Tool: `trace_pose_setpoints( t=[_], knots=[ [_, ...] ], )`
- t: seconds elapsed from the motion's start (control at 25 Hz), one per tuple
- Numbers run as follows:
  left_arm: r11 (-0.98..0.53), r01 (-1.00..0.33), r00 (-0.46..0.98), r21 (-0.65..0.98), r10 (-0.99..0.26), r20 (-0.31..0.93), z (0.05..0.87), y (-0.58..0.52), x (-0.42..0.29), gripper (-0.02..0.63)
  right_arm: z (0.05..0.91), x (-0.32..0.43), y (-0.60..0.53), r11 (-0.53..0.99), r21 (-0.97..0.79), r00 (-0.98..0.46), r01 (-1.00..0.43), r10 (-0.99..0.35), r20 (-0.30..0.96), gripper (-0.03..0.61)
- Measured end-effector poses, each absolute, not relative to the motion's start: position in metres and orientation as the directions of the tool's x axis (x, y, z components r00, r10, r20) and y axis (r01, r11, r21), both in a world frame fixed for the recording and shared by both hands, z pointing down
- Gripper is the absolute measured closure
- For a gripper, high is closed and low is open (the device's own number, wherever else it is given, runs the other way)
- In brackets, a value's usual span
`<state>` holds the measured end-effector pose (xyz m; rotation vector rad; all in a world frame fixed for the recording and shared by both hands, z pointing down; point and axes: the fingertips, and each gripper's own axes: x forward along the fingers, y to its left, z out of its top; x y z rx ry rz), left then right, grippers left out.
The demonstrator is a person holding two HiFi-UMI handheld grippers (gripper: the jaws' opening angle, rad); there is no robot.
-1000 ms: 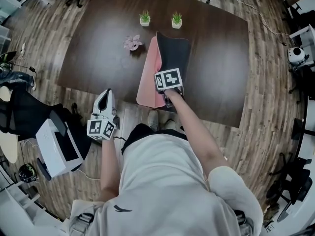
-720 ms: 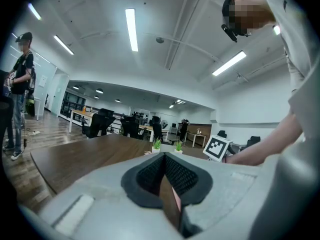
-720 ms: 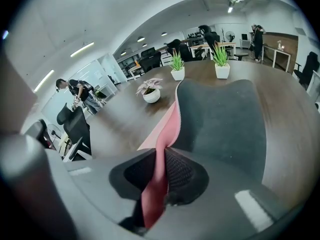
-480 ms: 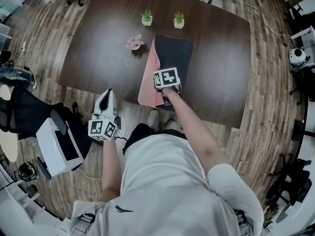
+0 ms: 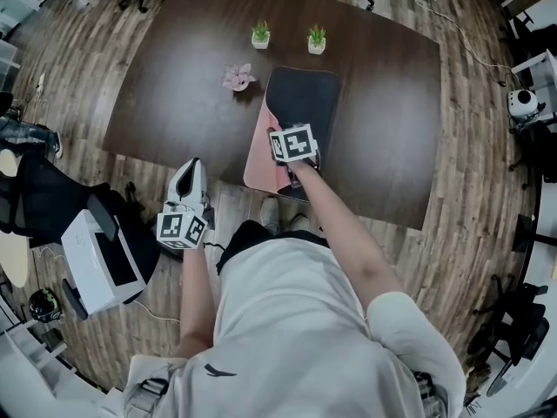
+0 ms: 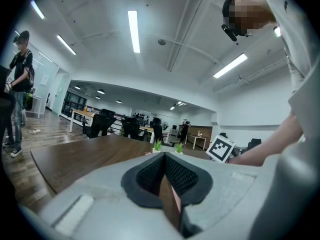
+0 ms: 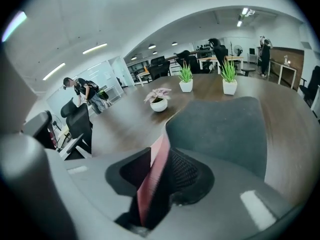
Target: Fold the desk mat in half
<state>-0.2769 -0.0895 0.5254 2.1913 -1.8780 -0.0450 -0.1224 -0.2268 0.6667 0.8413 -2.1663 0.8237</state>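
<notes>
The desk mat (image 5: 306,101) lies folded on the dark table (image 5: 174,103), its dark side up and a pink strip (image 5: 258,162) showing along its left near edge. My right gripper (image 5: 291,157) is at the mat's near end. In the right gripper view the pink mat edge (image 7: 153,176) runs between the jaws of the right gripper (image 7: 160,160), which have just been opening. The edge rests against the right pad with a gap on the left. My left gripper (image 5: 187,179) hangs off the table's near edge; in its own view the left gripper (image 6: 162,166) is shut on nothing.
Two green potted plants (image 5: 259,33) (image 5: 316,38) and a pink-leaved plant (image 5: 237,77) stand behind the mat. A white box (image 5: 97,258) sits on the floor at the left. A person (image 6: 17,89) stands far off in the room.
The folded-over half of the mat has settled flatter, so less pink shows along its left side. The right gripper has shifted slightly. The left gripper has stayed put.
</notes>
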Motion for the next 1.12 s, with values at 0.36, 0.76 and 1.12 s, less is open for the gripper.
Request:
trace_pose_setpoints(
  t=[0.36,0.76,1.12],
  knots=[
    [-0.127,-0.967,0.159,0.222,-0.978,0.136,0.527,-0.086,-0.281,0.611,0.622,-0.13,-0.224,0.63,-0.329,-0.646,-0.703,-0.373,0.667,0.508],
    [-0.184,-0.949,0.219,0.257,-0.969,0.113,0.528,-0.101,-0.261,0.611,0.588,-0.087,-0.233,0.583,-0.326,-0.636,-0.744,-0.467,0.614,0.511],
    [-0.254,-0.934,0.283,0.253,-0.955,0.085,0.519,-0.124,-0.235,0.611,0.576,-0.048,-0.241,0.533,-0.327,-0.607,-0.78,-0.52,0.601,0.578]
  ],
)
